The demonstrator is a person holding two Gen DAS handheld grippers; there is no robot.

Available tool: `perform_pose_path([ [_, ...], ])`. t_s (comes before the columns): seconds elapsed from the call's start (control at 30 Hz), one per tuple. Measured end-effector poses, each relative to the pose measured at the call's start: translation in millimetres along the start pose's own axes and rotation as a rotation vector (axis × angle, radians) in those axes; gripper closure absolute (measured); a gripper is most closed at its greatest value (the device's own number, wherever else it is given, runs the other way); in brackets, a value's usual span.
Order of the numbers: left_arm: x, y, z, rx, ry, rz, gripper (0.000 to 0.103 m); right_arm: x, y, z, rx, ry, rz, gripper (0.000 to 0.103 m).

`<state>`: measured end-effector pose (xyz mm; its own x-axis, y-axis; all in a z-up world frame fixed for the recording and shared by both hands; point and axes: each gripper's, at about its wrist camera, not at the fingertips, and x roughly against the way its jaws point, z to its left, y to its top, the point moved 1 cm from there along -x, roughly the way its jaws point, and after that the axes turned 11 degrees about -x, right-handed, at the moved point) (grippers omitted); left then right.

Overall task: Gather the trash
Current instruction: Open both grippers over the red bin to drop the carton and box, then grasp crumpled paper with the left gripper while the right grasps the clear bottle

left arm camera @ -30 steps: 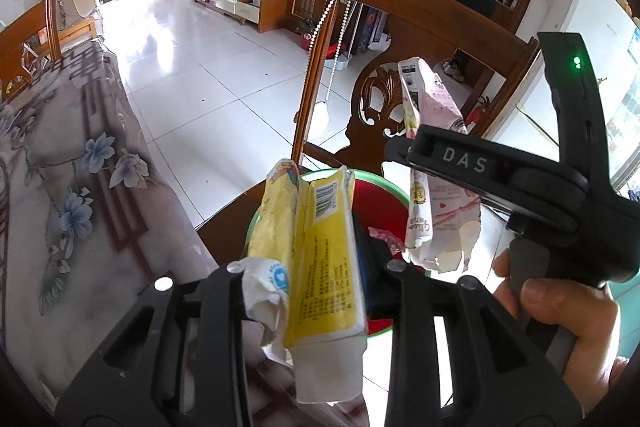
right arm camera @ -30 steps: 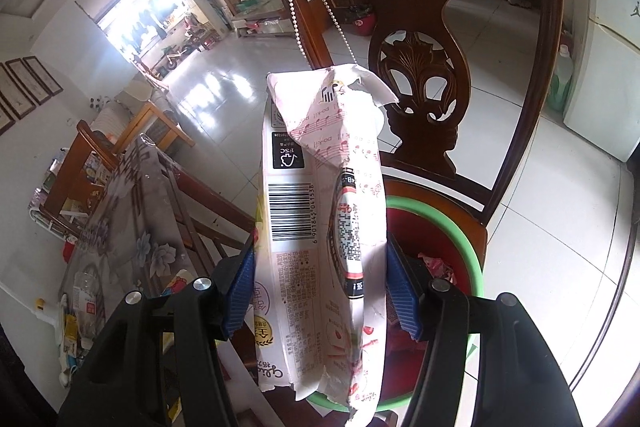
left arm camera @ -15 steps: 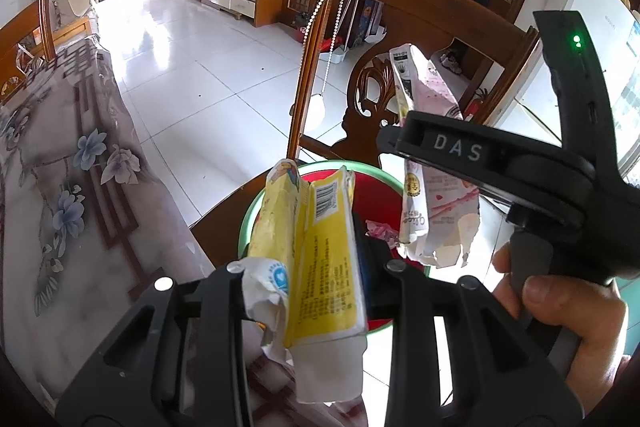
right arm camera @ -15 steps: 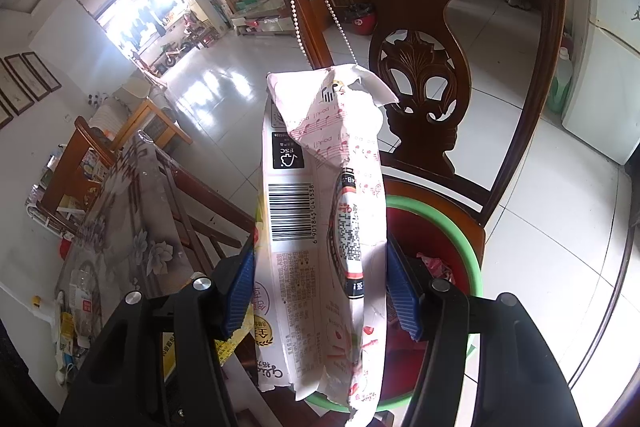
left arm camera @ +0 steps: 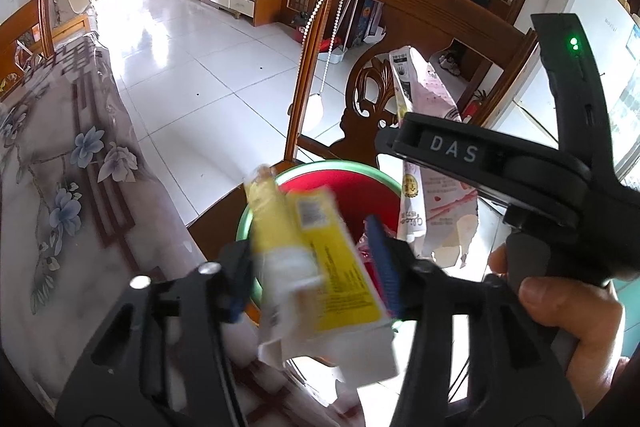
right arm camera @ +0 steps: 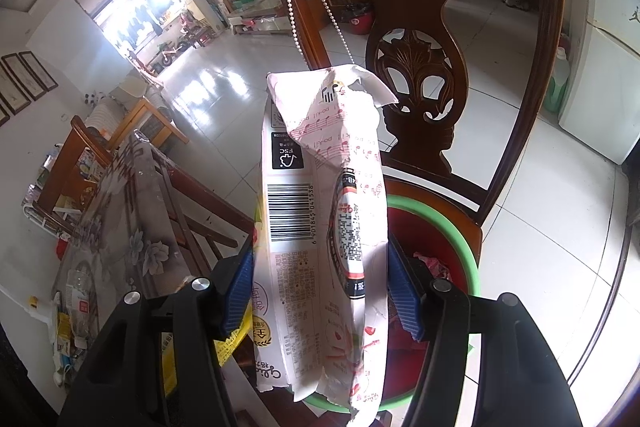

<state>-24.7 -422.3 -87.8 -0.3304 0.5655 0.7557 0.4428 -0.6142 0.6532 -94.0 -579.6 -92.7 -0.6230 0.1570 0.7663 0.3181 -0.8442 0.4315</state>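
"Trash in hand: what have you got?"

"My left gripper (left arm camera: 310,267) has its jaws apart. A yellow wrapper (left arm camera: 340,279) sits tilted and blurred between them, over the near rim of a red basin (left arm camera: 340,169). Whether it touches a pad I cannot tell. My right gripper (right arm camera: 320,287) has its jaws clamped on a pink-and-white packet (right arm camera: 320,195), upright, torn at both ends, also above that basin."

"And the basin?"

"Green-rimmed, on the seat of a carved wooden chair (right arm camera: 420,79), with crumpled pink scraps (right arm camera: 432,263) inside. A worktop (left arm camera: 60,187) under a floral cloth lies just to my left. A bead string (right arm camera: 292,7) hangs from the chair back. Beyond is white tiled floor (left arm camera: 192,67)."
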Motion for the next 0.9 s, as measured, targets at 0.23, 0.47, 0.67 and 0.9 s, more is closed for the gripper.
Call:
perform_pose_path([
  [0.23,8.0,-1.3,6.1,0.026,-0.001,-0.025,0.029,1.1,0.7,1.9,-0.004,-0.011,-0.015,0.032],
  [0.47,37.0,-19.6,31.2,0.083,0.027,-0.048,0.02,-0.5,-3.9,18.0,0.013,0.002,-0.009,0.025],
  [0.67,96.7,-77.0,96.5,0.197,0.213,-0.044,0.016,-2.0,-17.6,55.7,0.072,0.05,0.012,0.023],
  [0.9,178.3,-150.8,195.0,0.407,0.48,-0.009,0.013,-5.0,-52.3,115.2,0.187,0.121,0.065,0.02],
])
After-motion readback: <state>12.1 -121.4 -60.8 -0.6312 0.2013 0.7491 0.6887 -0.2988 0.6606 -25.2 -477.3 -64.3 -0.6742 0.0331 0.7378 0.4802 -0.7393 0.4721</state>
